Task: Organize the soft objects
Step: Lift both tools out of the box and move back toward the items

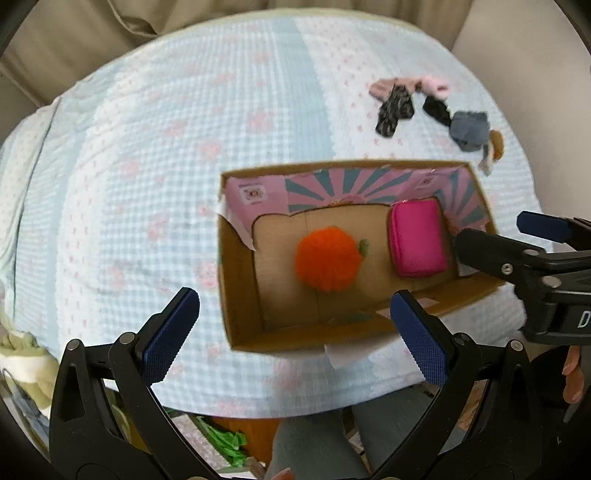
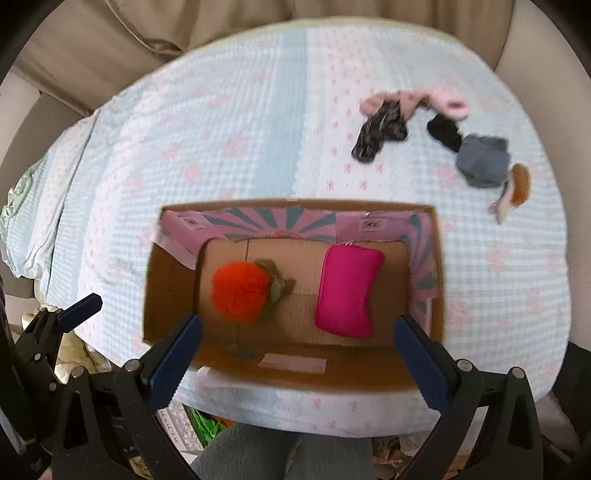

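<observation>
— Nearest? Left gripper (image 1: 297, 334) with blue-padded fingers spread wide, nothing between them, hovering over the near-left corner of the open brown cardboard box (image 1: 236, 295).

— And on the other side? Right gripper (image 2: 299, 350) likewise spread wide and holding nothing, poised above the near wall of that same box (image 2: 170, 288); also visible at the right edge of the left wrist view (image 1: 495, 236), over the box's right end.

— Inside the box? Fluffy orange pompom-like plush with a green stem (image 1: 327, 258) lying on the cardboard floor, left of centre. Bright pink rectangular soft pouch (image 1: 419, 238) lying to its right, near the right wall, apart from the plush. Pink and teal sunburst print lining the far and right inner walls.

— Underneath? Pale blue checked quilt with pink flower print (image 1: 184, 147) spread over a round surface, box resting near its front edge.

— Farther back? Loose cluster of small soft pieces on the quilt beyond the box's far-right corner: black patterned sock (image 2: 378, 134), fuzzy pink sock (image 2: 448, 101), plain black sock (image 2: 445, 133), grey knitted piece (image 2: 482, 164), and a brown-and-cream piece (image 2: 517, 186) at the right end, several touching or overlapping.

— Beyond that? Beige upholstered cushions (image 2: 147, 33) behind the quilt.
</observation>
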### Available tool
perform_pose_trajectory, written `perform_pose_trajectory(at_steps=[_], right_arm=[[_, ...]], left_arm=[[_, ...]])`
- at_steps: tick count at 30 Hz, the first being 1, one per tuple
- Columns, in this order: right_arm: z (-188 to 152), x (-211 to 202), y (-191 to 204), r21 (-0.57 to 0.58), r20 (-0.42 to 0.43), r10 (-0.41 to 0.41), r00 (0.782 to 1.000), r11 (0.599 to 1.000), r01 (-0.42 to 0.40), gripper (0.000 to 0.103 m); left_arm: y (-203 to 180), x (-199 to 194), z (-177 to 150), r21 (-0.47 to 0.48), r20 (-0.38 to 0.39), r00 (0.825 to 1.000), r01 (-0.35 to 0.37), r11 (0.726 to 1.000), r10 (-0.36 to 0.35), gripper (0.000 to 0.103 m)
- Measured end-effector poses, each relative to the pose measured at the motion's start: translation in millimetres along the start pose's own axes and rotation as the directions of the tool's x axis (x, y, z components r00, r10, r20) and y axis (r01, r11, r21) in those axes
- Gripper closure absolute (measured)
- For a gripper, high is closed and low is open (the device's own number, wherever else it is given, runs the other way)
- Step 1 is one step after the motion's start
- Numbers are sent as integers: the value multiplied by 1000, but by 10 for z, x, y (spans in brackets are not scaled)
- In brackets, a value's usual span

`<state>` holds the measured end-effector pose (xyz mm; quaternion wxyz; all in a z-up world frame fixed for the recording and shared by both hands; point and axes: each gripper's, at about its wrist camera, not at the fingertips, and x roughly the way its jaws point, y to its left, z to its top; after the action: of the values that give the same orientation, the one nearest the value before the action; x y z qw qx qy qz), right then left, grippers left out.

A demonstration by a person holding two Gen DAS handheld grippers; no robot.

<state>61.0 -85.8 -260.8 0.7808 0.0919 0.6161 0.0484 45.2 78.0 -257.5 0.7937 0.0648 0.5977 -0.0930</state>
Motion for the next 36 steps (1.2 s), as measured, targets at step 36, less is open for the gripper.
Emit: perform_pose_trajectory(at_steps=[36], right_arm=[[513,-1827,-1648,96,524,-196,829,981,171,0]], left_arm=[[-1449,-1181,1635,36,431,901,42,998,-53,0]])
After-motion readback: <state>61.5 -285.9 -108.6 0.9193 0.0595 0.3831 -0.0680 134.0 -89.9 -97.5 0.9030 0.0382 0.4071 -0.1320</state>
